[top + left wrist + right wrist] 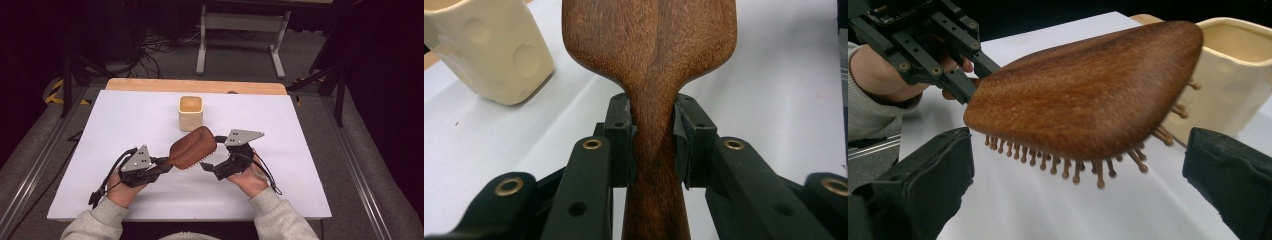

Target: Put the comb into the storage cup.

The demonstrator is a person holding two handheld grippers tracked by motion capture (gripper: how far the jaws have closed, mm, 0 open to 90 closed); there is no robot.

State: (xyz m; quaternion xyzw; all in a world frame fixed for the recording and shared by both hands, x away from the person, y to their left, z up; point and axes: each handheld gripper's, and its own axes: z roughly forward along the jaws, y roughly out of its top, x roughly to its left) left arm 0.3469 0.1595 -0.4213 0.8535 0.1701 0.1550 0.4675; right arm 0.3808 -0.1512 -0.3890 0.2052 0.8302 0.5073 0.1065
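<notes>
Two hand-held grippers meet over a white table (125, 120), with a wooden hairbrush (192, 147) held between them above the surface. The left gripper (162, 162) is clamped on the brush's narrow handle just below where it widens into the head; in the left gripper view its pads (621, 135) press the wood (654, 90) from both sides. The right gripper (209, 167) has its jaws spread wide with nothing between the pads; in the right gripper view its two black jaws stand well apart at the bottom corners, and the brush head (1088, 95) hangs just ahead of them, bristles pointing down and slightly toward the camera. Seen from above, the brush's long axis runs from the left gripper up and rightward toward a cream square cup (190, 112), which stands upright on the table just beyond the brush's far end. The cup's opening faces up. Judging by this, the coming move probably turns on carrying the brush along its own axis to the cup, and the left hand (122, 192), already holding the handle, is the one placed to do it. Whether the brush's far tip touches the cup is hard to tell, since the head overlaps the cup (1233, 75) in the right gripper view. The inside of the cup is too dim to read.
</notes>
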